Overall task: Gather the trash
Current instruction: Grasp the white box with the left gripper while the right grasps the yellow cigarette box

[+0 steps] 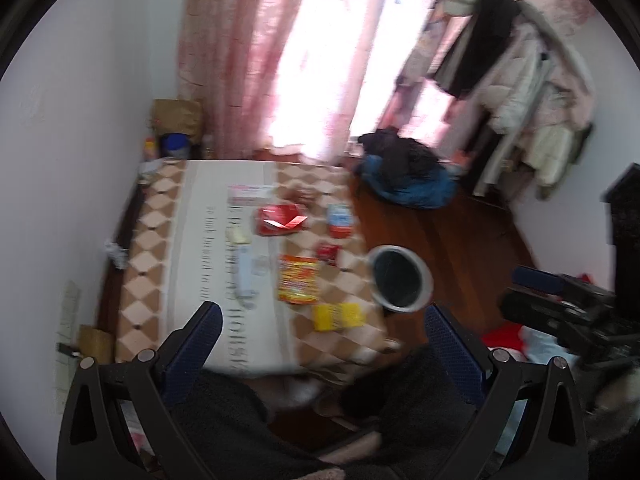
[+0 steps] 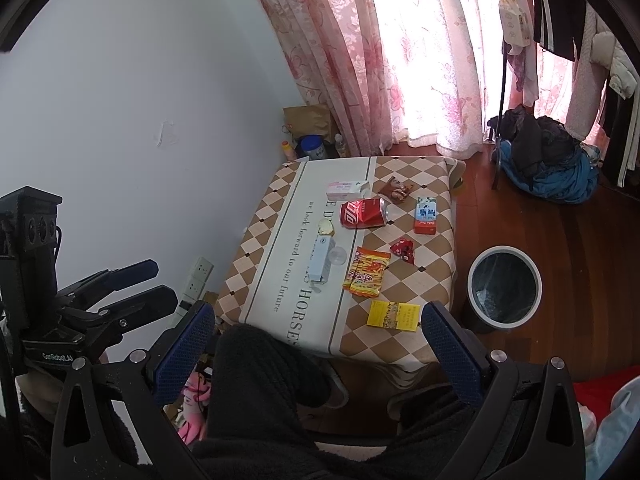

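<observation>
Nearest, both claws hang above the person's dark-trousered knees, well back from the surface [image 2: 276, 216]. The right claw [image 2: 318, 334] is spread wide and holds nothing; the left claw [image 1: 322, 330] is likewise spread and empty.

The trash lies scattered on the cloth. Closest is a yellow packet [image 2: 394, 314] near the front edge, then an orange snack wrapper [image 2: 366, 272] and a pale blue box [image 2: 323, 260]. Further on lie a small red wrapper [image 2: 404, 250], a crushed red can [image 2: 364, 212] and a milk carton [image 2: 425, 216]. The bin [image 2: 505, 292] stands on the floor just beside the surface's right edge.

Flat, slick wrappers could likely slide from the pinch or get nudged off the edge. The can may roll. A drop released too early would probably miss the bin's narrow mouth.
</observation>
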Demonstrator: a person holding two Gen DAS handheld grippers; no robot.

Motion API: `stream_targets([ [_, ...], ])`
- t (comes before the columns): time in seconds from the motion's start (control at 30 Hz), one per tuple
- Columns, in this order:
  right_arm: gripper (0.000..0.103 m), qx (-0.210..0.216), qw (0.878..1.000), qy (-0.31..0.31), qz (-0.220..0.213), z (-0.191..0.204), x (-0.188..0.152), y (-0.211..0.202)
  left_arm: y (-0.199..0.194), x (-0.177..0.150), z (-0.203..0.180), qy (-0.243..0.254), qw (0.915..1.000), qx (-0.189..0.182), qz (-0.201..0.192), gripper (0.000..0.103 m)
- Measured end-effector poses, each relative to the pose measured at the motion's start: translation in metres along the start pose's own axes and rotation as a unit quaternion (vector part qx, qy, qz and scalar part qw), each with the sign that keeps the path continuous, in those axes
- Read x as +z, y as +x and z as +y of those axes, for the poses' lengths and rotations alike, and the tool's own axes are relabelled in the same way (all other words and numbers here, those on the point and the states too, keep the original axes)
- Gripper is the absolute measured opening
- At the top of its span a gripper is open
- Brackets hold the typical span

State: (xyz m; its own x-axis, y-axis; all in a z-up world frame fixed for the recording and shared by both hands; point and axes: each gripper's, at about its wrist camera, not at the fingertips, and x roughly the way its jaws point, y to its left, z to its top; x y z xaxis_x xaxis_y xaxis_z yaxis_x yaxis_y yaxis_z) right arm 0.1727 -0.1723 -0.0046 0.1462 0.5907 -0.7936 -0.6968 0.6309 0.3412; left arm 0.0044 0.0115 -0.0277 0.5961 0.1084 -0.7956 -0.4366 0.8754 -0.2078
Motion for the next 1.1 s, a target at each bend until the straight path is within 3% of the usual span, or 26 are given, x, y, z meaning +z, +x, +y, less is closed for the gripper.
stream_targets([
  [0.13,0.103,-0.032,0.999,-0.011,0.032,-0.011,-0.001,0.04,0.07,-0.015,0.022,-0.019,0.9929,0.116,0.021,0.103],
  [0.27,0.103,-0.096,0.987,-0.069,0.108,-0.028,-0.011,0.125,0.16,-0.05,0.054,-0.044,0.9798,0.168,0.099,0.103],
  [0.37,0.103,-0.105,0.971,-0.097,0.193,-0.048,-0.027,0.208,0.207,-0.073,0.066,-0.053,0.971,0.187,0.139,0.103],
  [0.53,0.103,-0.127,0.938,-0.153,0.286,-0.078,-0.055,0.313,0.267,-0.098,0.078,-0.065,0.9595,0.194,0.194,0.103],
  [0.73,0.103,-0.146,0.893,-0.222,0.364,-0.094,-0.081,0.392,0.3,-0.111,0.081,-0.058,0.9514,0.198,0.228,0.103],
  [0.8,0.103,-0.152,0.884,-0.236,0.373,-0.098,-0.087,0.406,0.304,-0.112,0.083,-0.053,0.9503,0.199,0.234,0.103],
  [0.83,0.101,-0.15,0.882,-0.241,0.376,-0.099,-0.091,0.41,0.306,-0.112,0.084,-0.051,0.9497,0.199,0.236,0.103],
  [0.9,0.099,-0.133,0.889,-0.233,0.372,-0.102,-0.09,0.409,0.309,-0.111,0.084,-0.045,0.9492,0.2,0.239,0.103],
  [1.1,0.075,-0.121,0.92,-0.17,0.333,-0.118,-0.09,0.389,0.312,-0.094,0.075,-0.021,0.953,0.192,0.234,0.103],
])
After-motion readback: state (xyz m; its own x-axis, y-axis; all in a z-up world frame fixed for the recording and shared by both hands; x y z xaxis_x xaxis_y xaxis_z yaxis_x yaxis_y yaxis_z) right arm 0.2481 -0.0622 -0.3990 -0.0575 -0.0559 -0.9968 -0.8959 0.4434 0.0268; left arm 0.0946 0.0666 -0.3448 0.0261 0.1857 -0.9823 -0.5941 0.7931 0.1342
